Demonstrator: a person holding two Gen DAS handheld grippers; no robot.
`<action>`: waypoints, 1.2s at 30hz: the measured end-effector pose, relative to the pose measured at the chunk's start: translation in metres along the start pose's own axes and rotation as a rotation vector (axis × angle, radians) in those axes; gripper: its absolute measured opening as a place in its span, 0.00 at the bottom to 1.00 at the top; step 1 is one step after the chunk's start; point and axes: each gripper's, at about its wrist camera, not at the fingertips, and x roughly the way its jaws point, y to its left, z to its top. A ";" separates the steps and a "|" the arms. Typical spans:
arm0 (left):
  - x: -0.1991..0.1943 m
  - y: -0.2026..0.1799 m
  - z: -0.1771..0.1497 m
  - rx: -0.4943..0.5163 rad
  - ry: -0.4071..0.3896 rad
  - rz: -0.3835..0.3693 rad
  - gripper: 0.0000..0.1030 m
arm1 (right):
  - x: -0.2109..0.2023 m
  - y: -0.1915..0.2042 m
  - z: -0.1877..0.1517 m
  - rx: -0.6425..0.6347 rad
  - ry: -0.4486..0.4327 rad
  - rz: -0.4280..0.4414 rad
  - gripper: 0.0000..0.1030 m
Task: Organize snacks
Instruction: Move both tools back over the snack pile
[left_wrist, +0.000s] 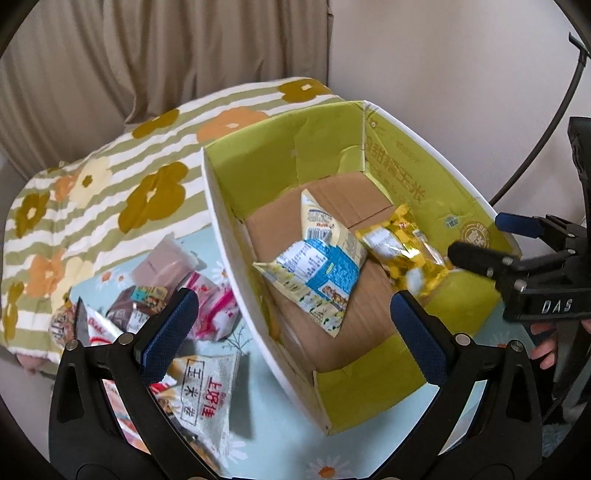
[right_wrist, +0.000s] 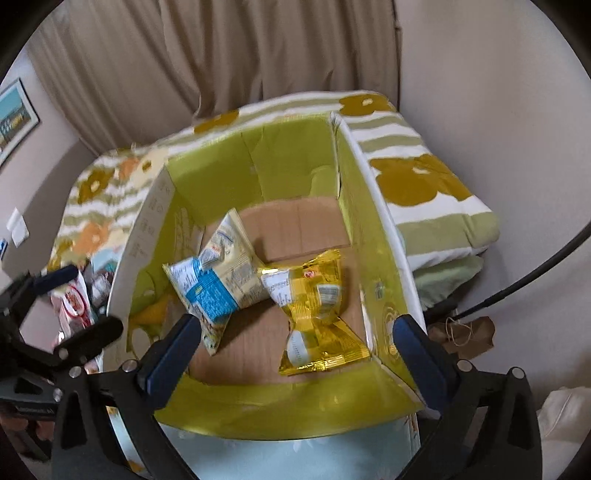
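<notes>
My left tongs (left_wrist: 291, 325) stand wide with nothing between the pads, hanging over the near left wall of the box (left_wrist: 225, 236). My right tongs (right_wrist: 295, 354) are wide too and hold nothing, poised above the box's near wall (right_wrist: 280, 410).

Ahead of both, on the brown cardboard floor, lie two packets: a blue-and-cream bag (left_wrist: 317, 273) to the left and a yellow bag (left_wrist: 402, 243) to the right, touching at their edges. In the right view the yellow bag (right_wrist: 317, 314) lies just ahead, between my pads, with the blue one (right_wrist: 218, 277) beside my left pad.

To the left of my left tongs, outside the box, loose snacks (left_wrist: 162, 295) lie heaped on the pale blue cloth (left_wrist: 266, 424). A white packet (left_wrist: 207, 395) lies nearest my left pad. Beyond is a striped flowered blanket (left_wrist: 122, 177).
</notes>
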 end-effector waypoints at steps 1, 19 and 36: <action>-0.002 0.001 -0.002 -0.007 0.000 0.000 1.00 | -0.002 0.000 0.000 -0.005 -0.007 0.000 1.00; -0.072 0.002 -0.043 -0.142 -0.097 0.104 1.00 | -0.058 0.026 -0.002 -0.169 -0.105 0.158 1.00; -0.143 0.106 -0.131 -0.362 -0.119 0.259 1.00 | -0.059 0.155 -0.008 -0.353 -0.119 0.339 1.00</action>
